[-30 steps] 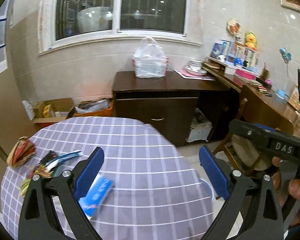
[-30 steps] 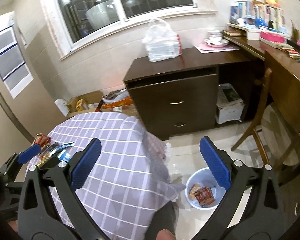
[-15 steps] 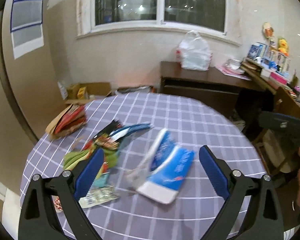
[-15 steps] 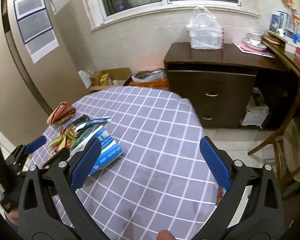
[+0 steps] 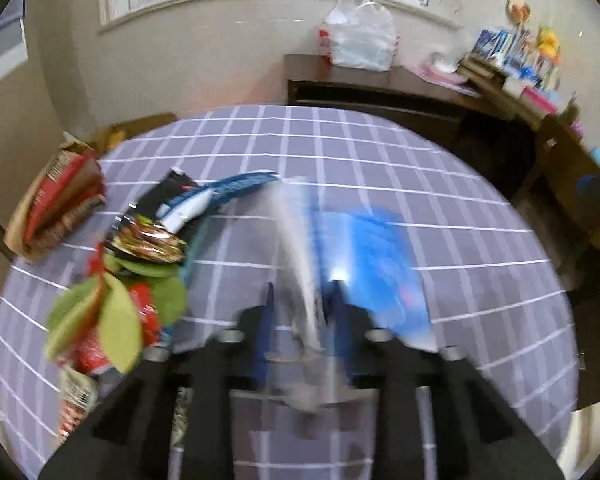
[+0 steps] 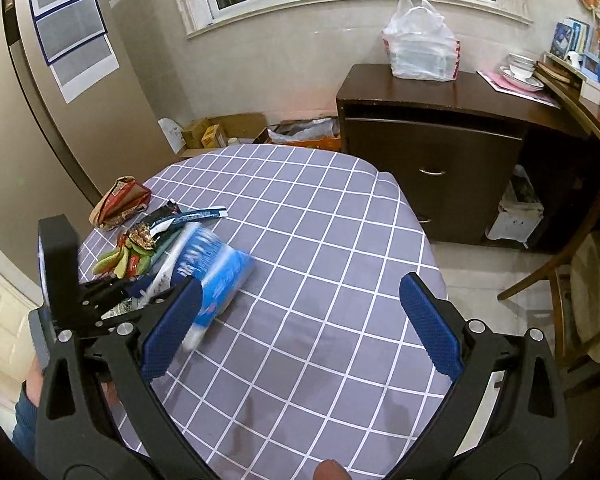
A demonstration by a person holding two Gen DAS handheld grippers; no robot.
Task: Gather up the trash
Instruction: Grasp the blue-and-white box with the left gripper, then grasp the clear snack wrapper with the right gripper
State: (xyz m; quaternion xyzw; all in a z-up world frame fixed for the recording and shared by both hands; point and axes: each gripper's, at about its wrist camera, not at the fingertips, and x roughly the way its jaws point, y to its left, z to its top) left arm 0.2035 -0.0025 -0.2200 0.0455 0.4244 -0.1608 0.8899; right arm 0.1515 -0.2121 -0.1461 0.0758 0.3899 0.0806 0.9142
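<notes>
Left hand-held gripper (image 5: 304,320) clamped on the crinkled edge of the blue pack (image 5: 372,260) — jaws have just been closing, and the film sits between the pads. Grabbing the thin flap rather than the fat body makes sense: the pack looks too wide for the jaws, while the flap pinches flat. The view is motion-blurred, so I can't tell exactly how deep the bite is.

The pack lies on the table (image 6: 320,240), near the left edge, just beside the wrapper pile (image 5: 140,248) — green, red and dark foil pieces, loosely heaped, some overlapping. A red-brown bag (image 6: 120,200) sits apart, by the table's far-left rim.

Right hand-held gripper (image 6: 300,320) is released, jaws wide, nothing between them; it hangs over bare cloth, well clear of the trash — likely free for the next piece.

Judgement: first item gripped, not lifted yet; the rest of the trash untouched. Risk: thin film slipping out.
</notes>
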